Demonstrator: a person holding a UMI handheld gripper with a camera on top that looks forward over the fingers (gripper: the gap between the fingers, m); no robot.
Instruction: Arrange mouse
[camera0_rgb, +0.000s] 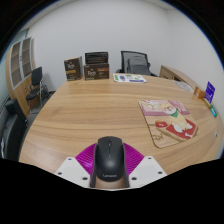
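A black computer mouse (108, 160) with a scroll wheel and a white logo sits between my gripper's (109, 166) two fingers, above the near edge of the wooden table (95, 110). The magenta pads (88, 159) press against both sides of the mouse, so the fingers are shut on it. A mouse mat with a colourful cartoon print (168, 119) lies on the table ahead and to the right of the fingers.
Two dark boxes (87, 68) stand at the table's far side, with papers (129, 78) beside them. A black office chair (135, 64) stands beyond the table and another chair (36, 82) at the left. A blue and white box (211, 93) stands at the far right.
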